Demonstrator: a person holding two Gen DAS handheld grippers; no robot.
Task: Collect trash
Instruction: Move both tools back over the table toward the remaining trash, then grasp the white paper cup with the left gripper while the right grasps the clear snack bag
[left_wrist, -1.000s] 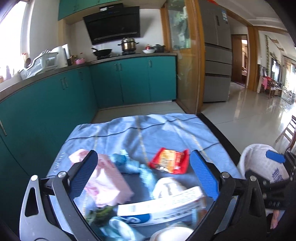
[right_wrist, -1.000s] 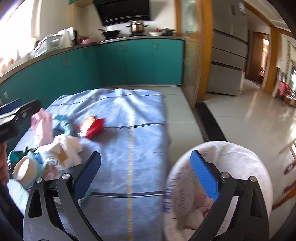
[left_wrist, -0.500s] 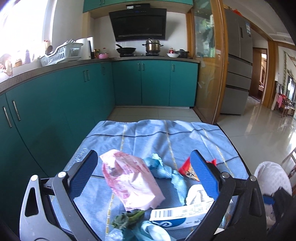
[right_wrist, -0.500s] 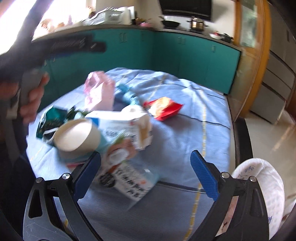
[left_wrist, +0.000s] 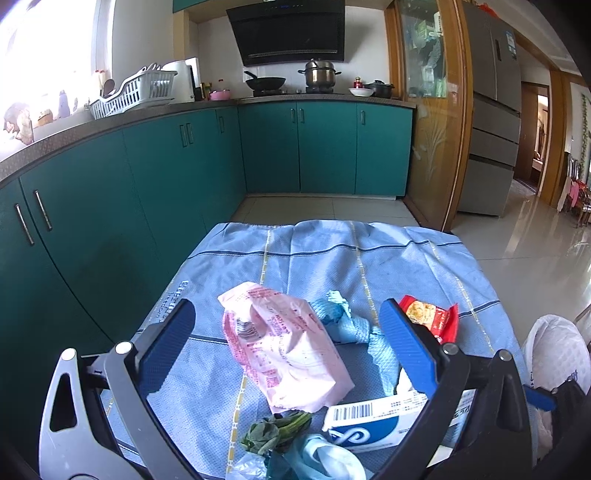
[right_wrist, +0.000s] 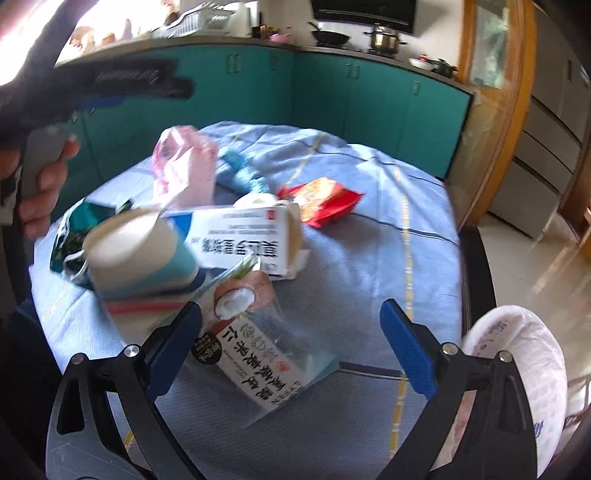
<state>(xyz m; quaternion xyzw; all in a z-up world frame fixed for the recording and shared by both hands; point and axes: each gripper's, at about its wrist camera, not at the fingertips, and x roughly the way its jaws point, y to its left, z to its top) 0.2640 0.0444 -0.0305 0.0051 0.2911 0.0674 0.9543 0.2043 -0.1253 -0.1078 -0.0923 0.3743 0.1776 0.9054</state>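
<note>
blue checked cloth (left_wrist: 369, 266) covers the table, and we find the trash heaped on its near half. our left gripper (left_wrist: 288, 332) hangs over the pile with its blue pads spread wide and nothing between them; a pink plastic package (left_wrist: 284, 347) lies on the cloth in the gap below, touching neither pad. just beyond it we note a crumpled blue rag (left_wrist: 347, 321), and to the right a red snack wrapper (left_wrist: 432, 319) partly hidden behind the right pad. nearer us sit a white and blue carton (left_wrist: 369, 424) with a barcode, some dark green leafy scraps (left_wrist: 275, 430) and a pale blue plastic bag (left_wrist: 317, 456). our right gripper (right_wrist: 291, 332) is likewise spread and empty, hovering above a flattened coconut drink carton (right_wrist: 255, 354) whose left edge runs close to the left pad; we cannot tell if they touch. behind that carton a paper cup (right_wrist: 136, 254) lies on its side against the white and blue carton, though the view is blurred. a white-lined trash bin (right_wrist: 517, 369) stands off the table's right edge, beside the right pad. teal cabinets (left_wrist: 325, 147) line the kitchen behind.
</note>
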